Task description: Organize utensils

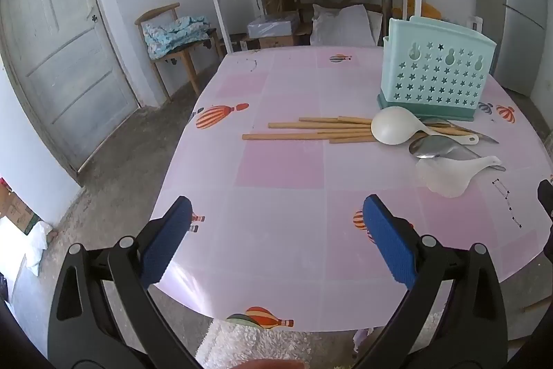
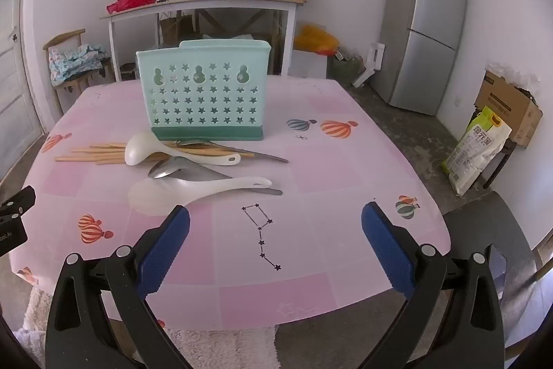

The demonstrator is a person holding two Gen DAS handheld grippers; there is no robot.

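**Utensils loose, nothing picked up yet**

Chopsticks [image 2: 91, 153] — slim wooden rods — lie leftmost on the counter [image 2: 311, 161], fanned under a glossy white ladle [image 2: 141, 149]. Next come steel spoons [image 2: 179, 170] and a frosted rice paddle [image 2: 193, 191], all before the star-pierced mint caddy [image 2: 204, 95]. The left gripper [image 1: 276, 241] and right gripper [image 2: 276, 244] hover with jaws wide, empty. Likely best: pinch handles, not the rounded bowls, and lift the topmost piece first.

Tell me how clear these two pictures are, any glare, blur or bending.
Left wrist view: sharp, fisheye bends the door, mild sheen on the tablecloth near edge. Right wrist view: equally sharp, soft even daylight, the fridge leans, dark corners.
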